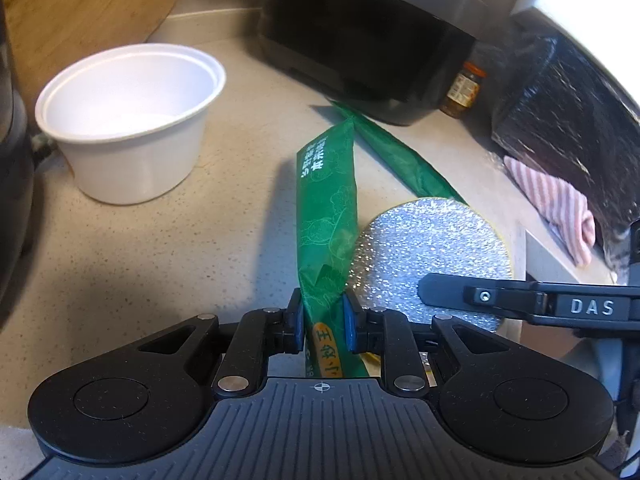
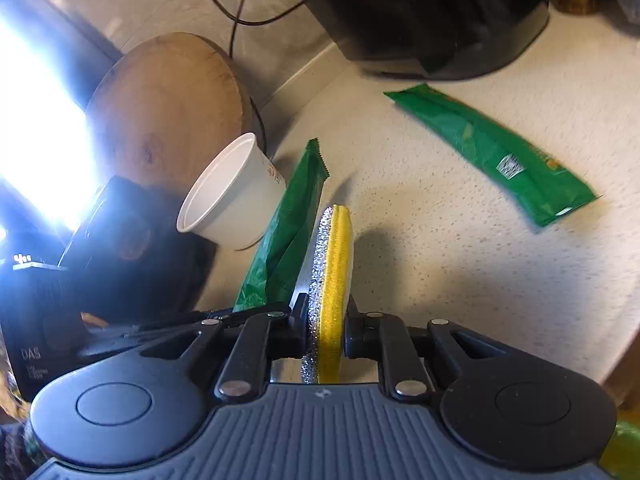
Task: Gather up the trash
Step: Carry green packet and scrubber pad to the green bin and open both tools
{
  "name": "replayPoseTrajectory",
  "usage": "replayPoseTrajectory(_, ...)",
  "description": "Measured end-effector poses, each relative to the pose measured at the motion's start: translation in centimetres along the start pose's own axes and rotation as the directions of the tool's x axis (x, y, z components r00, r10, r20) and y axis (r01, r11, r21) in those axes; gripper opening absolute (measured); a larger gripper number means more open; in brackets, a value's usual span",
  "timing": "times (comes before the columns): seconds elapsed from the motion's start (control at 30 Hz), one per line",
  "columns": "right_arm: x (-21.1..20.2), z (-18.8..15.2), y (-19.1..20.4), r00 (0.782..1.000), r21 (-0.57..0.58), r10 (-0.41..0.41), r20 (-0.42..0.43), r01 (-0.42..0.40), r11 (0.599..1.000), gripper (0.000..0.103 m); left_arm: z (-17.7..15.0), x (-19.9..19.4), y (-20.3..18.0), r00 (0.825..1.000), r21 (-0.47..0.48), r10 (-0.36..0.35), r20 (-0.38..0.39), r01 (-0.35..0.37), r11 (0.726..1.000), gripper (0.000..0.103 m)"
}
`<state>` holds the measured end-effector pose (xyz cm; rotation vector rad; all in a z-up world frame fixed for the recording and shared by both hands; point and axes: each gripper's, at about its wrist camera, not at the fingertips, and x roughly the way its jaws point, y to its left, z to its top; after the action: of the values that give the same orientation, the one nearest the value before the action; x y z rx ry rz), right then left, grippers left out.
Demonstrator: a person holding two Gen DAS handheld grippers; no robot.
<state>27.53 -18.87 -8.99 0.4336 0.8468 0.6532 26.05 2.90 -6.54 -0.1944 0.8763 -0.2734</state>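
The left claw (image 1: 322,326) is clamped on a green wrapper (image 1: 326,216), gripping it near one end so that the rest sticks out ahead over the table (image 1: 160,248). The right claw (image 2: 327,326) is pinched on the edge of a round scrub pad (image 2: 332,280), silver on one face and yellow on the other, held on edge just beside the wrapper. Both look lifted off the table, judging by the shadows under them.

A second green wrapper (image 2: 496,156) lies flat on the table, well apart from both claws, near a dark appliance (image 2: 432,20). A white cup (image 1: 128,120) stands on the table to the left, empty as far as can be seen.

So this appears to be the carry step: two pieces picked up, two not yet gathered. No bin shows in either view, so where the load goes cannot be told. The next move calls for keeping both grips firm while carrying, as the wrapper is limp and slick and could slip, then returning for the second wrapper and the cup
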Motion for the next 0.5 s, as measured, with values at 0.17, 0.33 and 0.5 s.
replayPoseTrajectory(0.17,-3.0,-0.9,0.1,0.998,0.009,-0.031,0.055,0.03,0.999,0.015,0.0,-1.1,-2.0,0.999,0.059,-0.035,0.004,0.035,0.998,0.023)
replayPoseTrajectory(0.33,-7.7,-2.5,-1.1,0.98,0.042,-0.138,0.145,0.133,0.99,0.015,-0.1,-1.2,-5.6,0.986,0.117,-0.163,-0.025,0.165,0.979,0.023)
replayPoseTrajectory(0.5,-13.1,-4.9,-4.0,0.939,0.154,-0.268,0.214,0.238,0.959,0.015,-1.3,0.2,-10.8,0.95,0.218,-0.287,-0.12,0.308,0.926,0.023)
